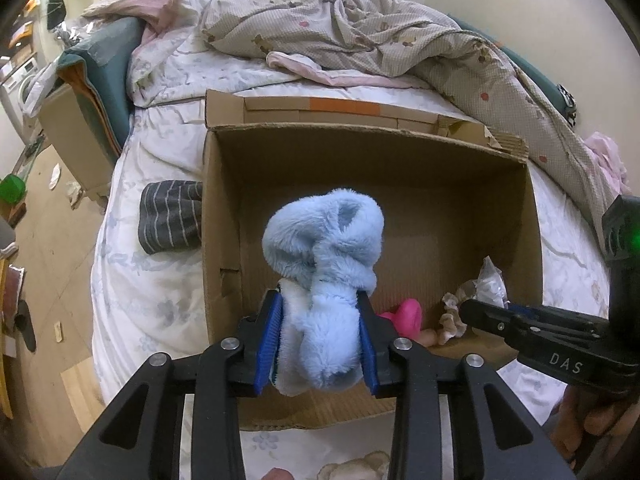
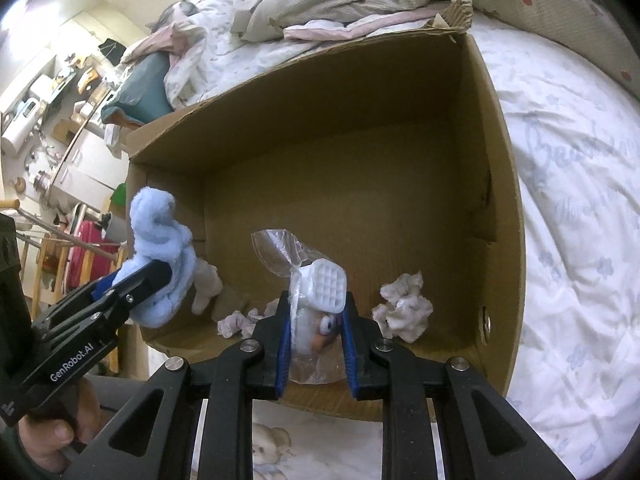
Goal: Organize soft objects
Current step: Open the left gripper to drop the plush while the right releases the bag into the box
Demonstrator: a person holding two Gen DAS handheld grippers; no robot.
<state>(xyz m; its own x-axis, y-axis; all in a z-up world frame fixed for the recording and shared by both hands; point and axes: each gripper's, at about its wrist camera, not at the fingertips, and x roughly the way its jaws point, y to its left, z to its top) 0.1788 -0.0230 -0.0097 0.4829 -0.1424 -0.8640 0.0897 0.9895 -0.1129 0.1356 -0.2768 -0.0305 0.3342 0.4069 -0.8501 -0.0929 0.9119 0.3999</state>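
Note:
My left gripper (image 1: 319, 297) is shut on a fluffy light-blue plush toy (image 1: 324, 240), which hangs over the near left part of an open cardboard box (image 1: 360, 130). In the right wrist view the same blue plush (image 2: 156, 224) sticks up from the left gripper (image 2: 160, 280) at the box's left wall. My right gripper (image 2: 317, 300) is shut on a white toy in a clear plastic bag (image 2: 320, 284), just inside the near wall of the box (image 2: 320, 140). On the box floor lie a pink item (image 1: 404, 316) and a crumpled pale cloth (image 2: 404, 312).
The box stands on a bed with a pale flowered sheet (image 2: 580, 240). A grey striped cloth (image 1: 170, 216) lies against the box's left side. A rumpled beige quilt (image 1: 360, 28) is heaped behind. The floor (image 1: 48, 260) drops off to the left of the bed.

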